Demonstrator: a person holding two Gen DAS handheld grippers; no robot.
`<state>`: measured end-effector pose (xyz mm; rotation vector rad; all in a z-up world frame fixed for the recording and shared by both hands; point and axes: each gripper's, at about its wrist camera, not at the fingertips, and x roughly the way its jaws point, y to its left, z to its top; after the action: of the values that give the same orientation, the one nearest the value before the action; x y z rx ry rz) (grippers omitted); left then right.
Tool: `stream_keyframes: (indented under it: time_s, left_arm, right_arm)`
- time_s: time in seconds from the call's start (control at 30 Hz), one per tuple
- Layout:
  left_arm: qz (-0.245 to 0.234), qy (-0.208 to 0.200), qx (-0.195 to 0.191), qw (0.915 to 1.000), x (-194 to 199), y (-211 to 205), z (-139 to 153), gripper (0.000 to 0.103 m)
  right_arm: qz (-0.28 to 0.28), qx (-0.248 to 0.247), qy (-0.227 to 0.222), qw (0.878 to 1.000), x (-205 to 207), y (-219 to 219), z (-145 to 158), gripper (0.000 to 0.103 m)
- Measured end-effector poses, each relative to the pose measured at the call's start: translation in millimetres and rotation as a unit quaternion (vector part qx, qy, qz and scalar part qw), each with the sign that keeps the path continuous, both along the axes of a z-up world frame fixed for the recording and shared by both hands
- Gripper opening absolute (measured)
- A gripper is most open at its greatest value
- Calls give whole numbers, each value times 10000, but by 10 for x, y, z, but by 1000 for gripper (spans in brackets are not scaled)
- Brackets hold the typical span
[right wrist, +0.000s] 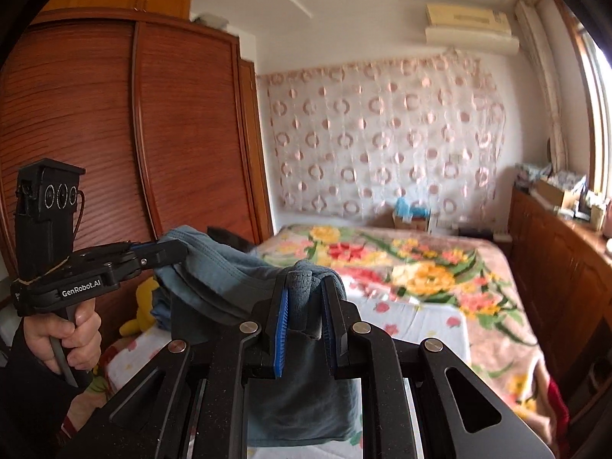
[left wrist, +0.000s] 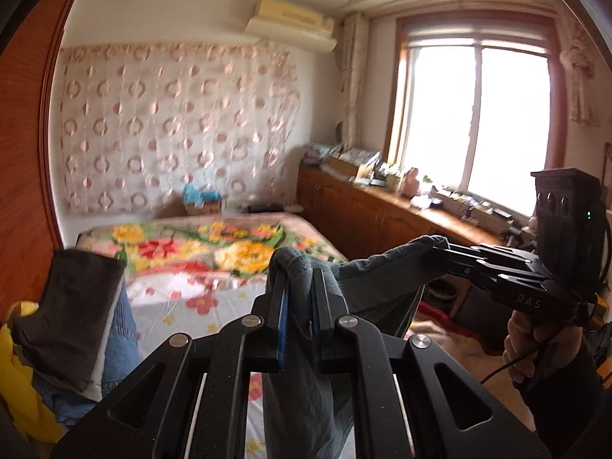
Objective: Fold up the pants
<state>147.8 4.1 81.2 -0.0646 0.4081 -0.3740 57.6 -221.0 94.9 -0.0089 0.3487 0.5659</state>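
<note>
Above the bed [left wrist: 214, 306], the grey-blue pants [left wrist: 378, 279] hang in the air between the two grippers. The left gripper [left wrist: 300, 298] has its jaws nearly together and pinches a bunched part of the pants; the cloth falls down from its blue pads [left wrist: 282, 317]. The right gripper [right wrist: 304, 306] is also narrow and clamps another folded edge of the same pants, with a ribbed part of the cloth standing up between its fingers. From the left wrist view, the right gripper comes in from the right side, held by a hand [left wrist: 535, 348] in a dark sleeve. From the right wrist view, a hand [right wrist: 65, 340] holds the left gripper at the left side. The cloth stretches from one gripper to the other and sags a little. On the bed lies a flowered blanket [right wrist: 413, 264]. A wooden wardrobe [right wrist: 126, 122] stands beside the bed, and a patterned curtain [left wrist: 172, 126] hangs behind it.
</note>
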Motion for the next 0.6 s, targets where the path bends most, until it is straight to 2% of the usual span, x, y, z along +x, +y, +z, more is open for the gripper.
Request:
stream_keyframes:
  time_s: [0.13, 0.27, 0.4, 0.47, 0.53, 0.6]
  left_arm:
    - [201, 181, 141, 9995, 435, 39, -151, 11]
    - [426, -15, -70, 9991, 761, 159, 82, 11]
    - [595, -464, -16, 9971, 836, 201, 475, 11]
    - [611, -638, -30, 9961, 826, 225, 611, 11]
    - [660, -646, 93, 9957, 775, 230, 579, 11]
    - [658, -395, 170, 9969, 726, 268, 366, 11]
  right_arm:
    - [-87, -243, 157, 9995, 606, 162, -49, 16]
    - [-92, -105, 192, 9997, 1111, 313, 230, 16]
    - [-188, -34, -275, 9994, 1290, 508, 683, 16]
    - [-236, -14, -414, 9989, 1352, 562, 805, 16]
    - [-240, -1, -366, 9990, 1375, 585, 764, 16]
    - [-222, -66, -161, 9996, 1368, 601, 564, 16]
